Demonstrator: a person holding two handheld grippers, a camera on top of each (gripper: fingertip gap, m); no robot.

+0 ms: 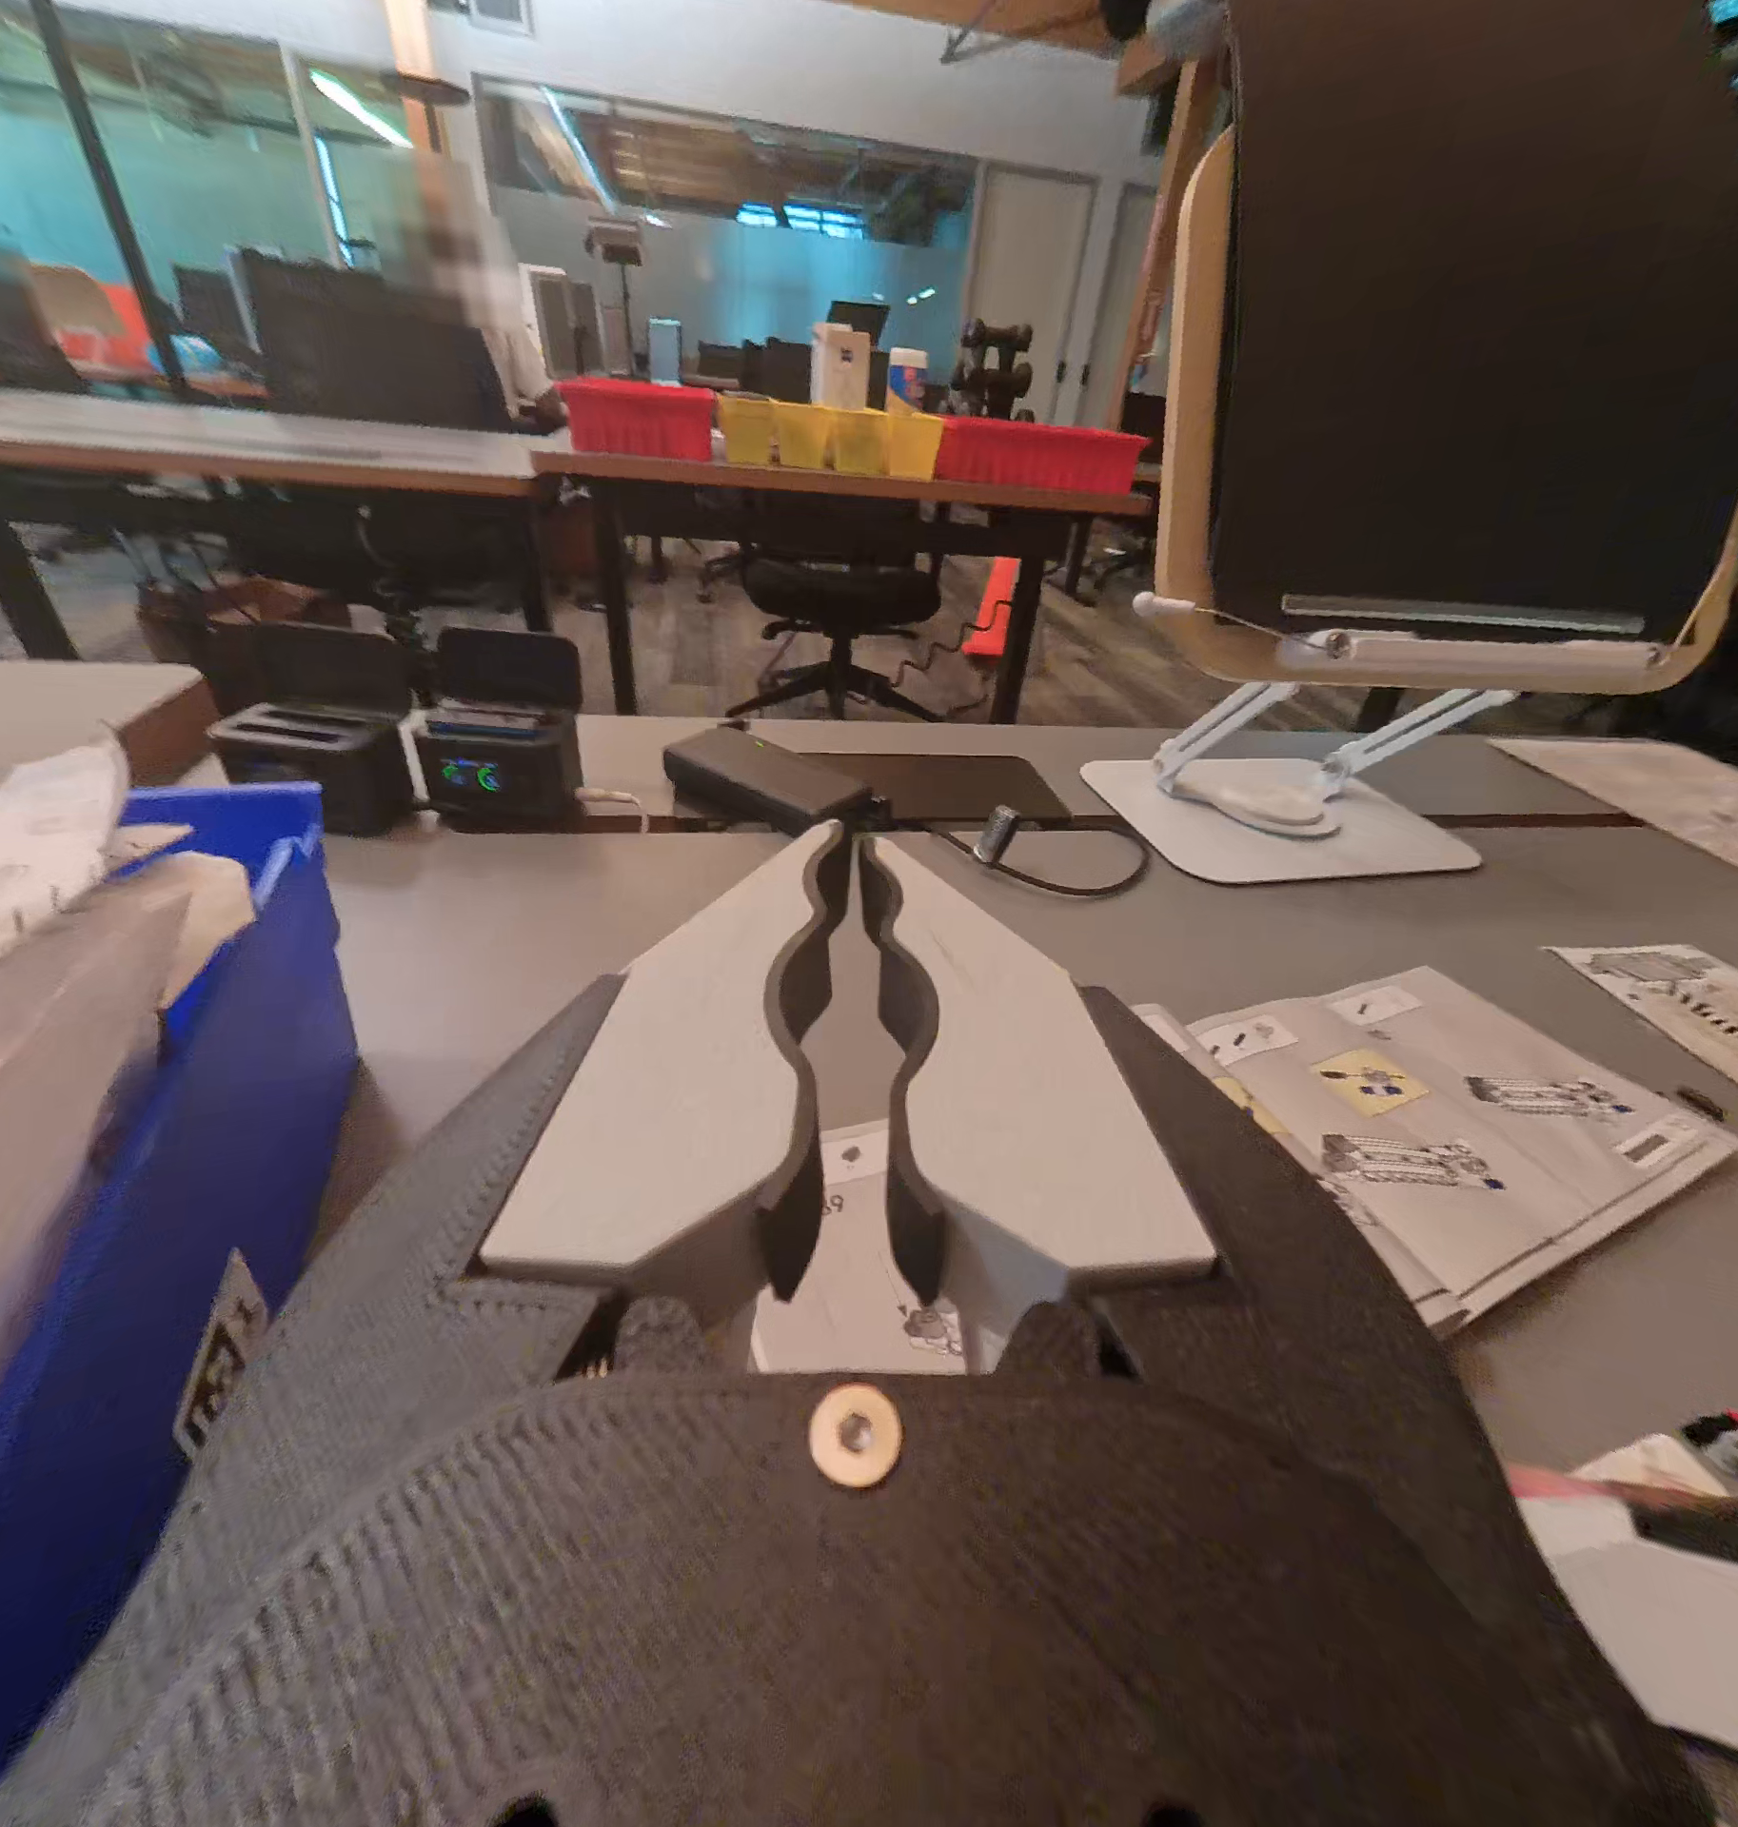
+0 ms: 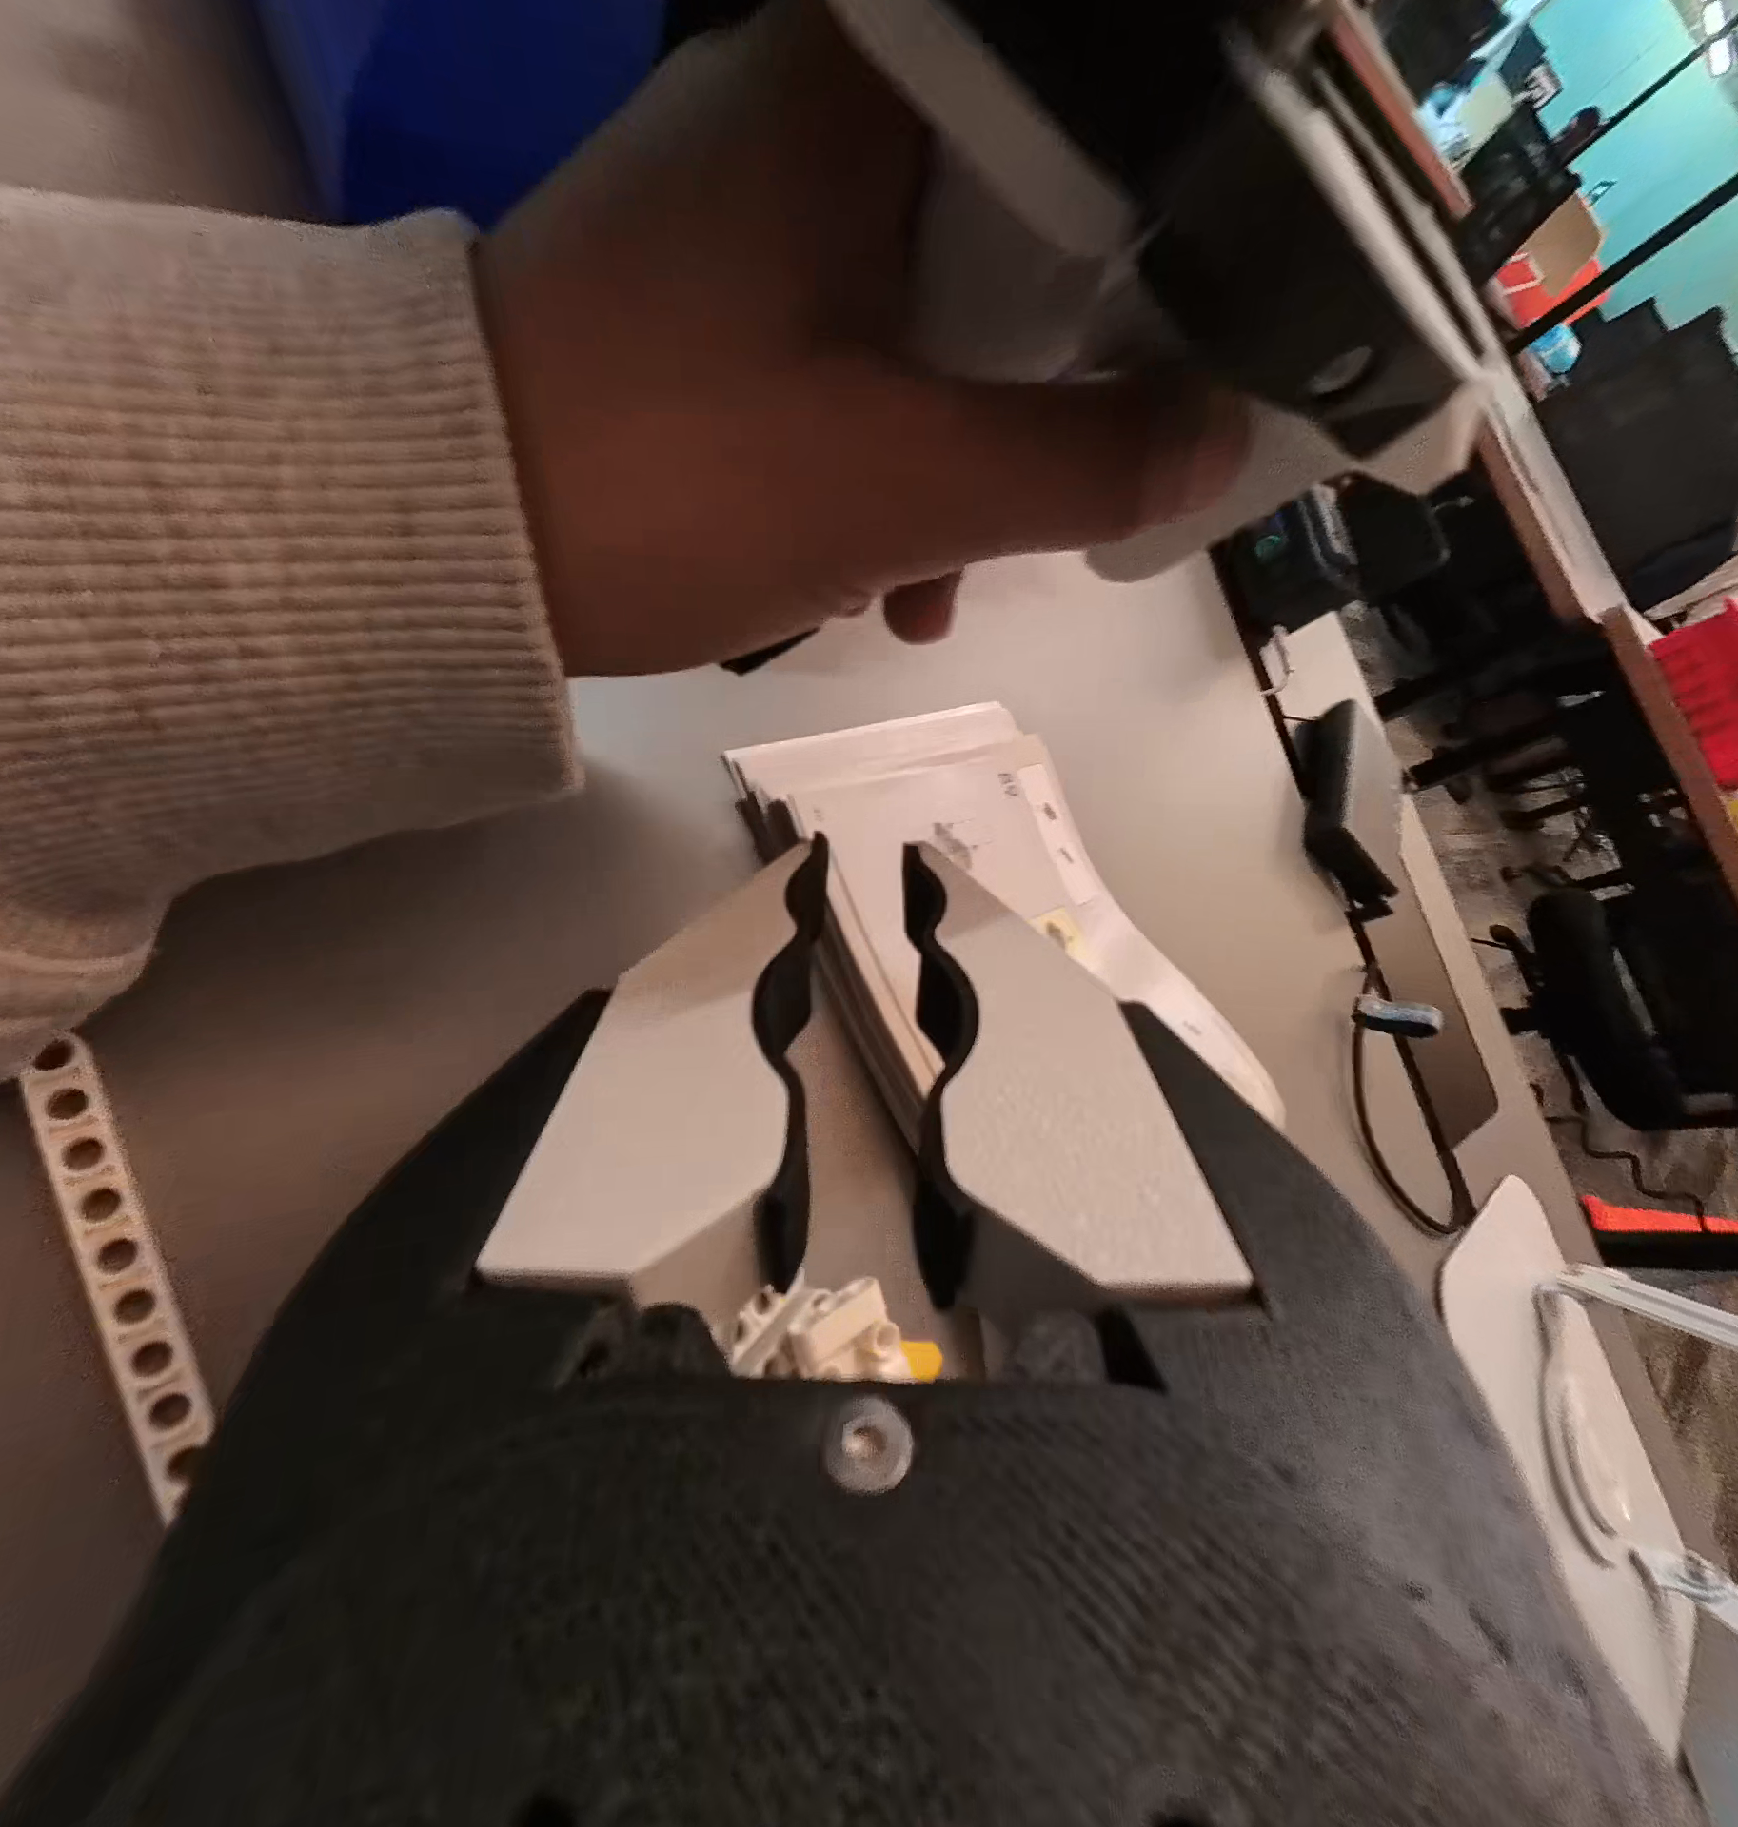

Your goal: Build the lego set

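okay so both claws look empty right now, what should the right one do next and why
Probably lower the right claw toward the small white lego cluster just beneath it and grip it. Its jaws stand apart with nothing between them, the left claw is nearly closed on nothing, and the instruction booklet lies open ahead.

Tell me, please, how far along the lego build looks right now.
Early: only a small white sub-assembly looks joined. Nothing is in hand: the left claw is nearly closed and empty, the right claw open above the instruction booklet. A long beam lies loose.
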